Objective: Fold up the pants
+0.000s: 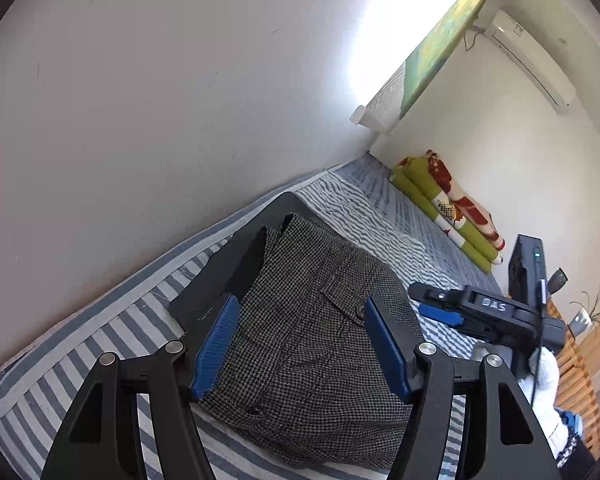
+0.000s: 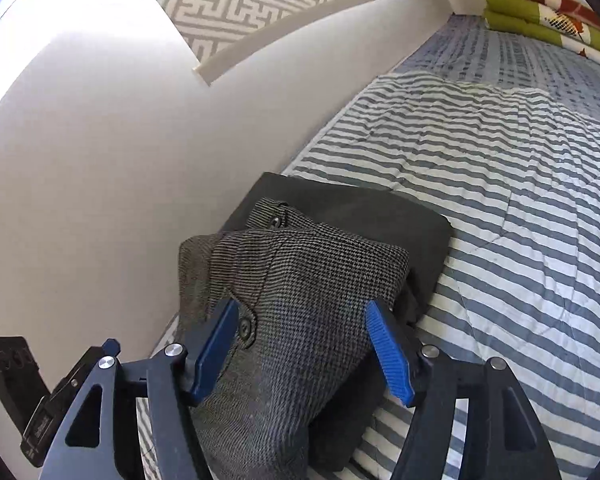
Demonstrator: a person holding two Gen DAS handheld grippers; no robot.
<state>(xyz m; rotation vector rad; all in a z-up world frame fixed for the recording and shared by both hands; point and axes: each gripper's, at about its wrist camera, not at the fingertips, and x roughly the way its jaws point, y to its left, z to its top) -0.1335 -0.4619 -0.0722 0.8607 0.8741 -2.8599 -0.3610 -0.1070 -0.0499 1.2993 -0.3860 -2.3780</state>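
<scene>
Pants (image 1: 308,320) in a grey checked weave lie folded on a dark flat pad (image 1: 220,268), which rests on a blue-and-white striped bedspread (image 1: 380,216) pushed up against a white wall (image 1: 160,100). Your left claw (image 1: 298,340) hovers over them with its jaws wide apart; the blue pads (image 1: 216,344) stand either side of the cloth without pressing it, and nothing is held. A buttoned pocket flap (image 1: 342,300) sits just inside the right-hand pad. Beyond that pad, to the right, you can see your right claw (image 1: 436,304) held by a hand in a white glove (image 1: 540,376).

From the right wrist view, your right claw (image 2: 300,344) is also spread wide, its jaws empty. The folded pants (image 2: 300,280) bulge up between and ahead of its fingers (image 2: 388,352), with the pocket button close to the left finger, though it is hard to tell whether the pads brush the fabric. The dark pad (image 2: 380,216) shows past the pants, straight ahead. Far ahead and to the right, a folded green, red and white blanket (image 2: 540,12) lies at the end of the bed.
</scene>
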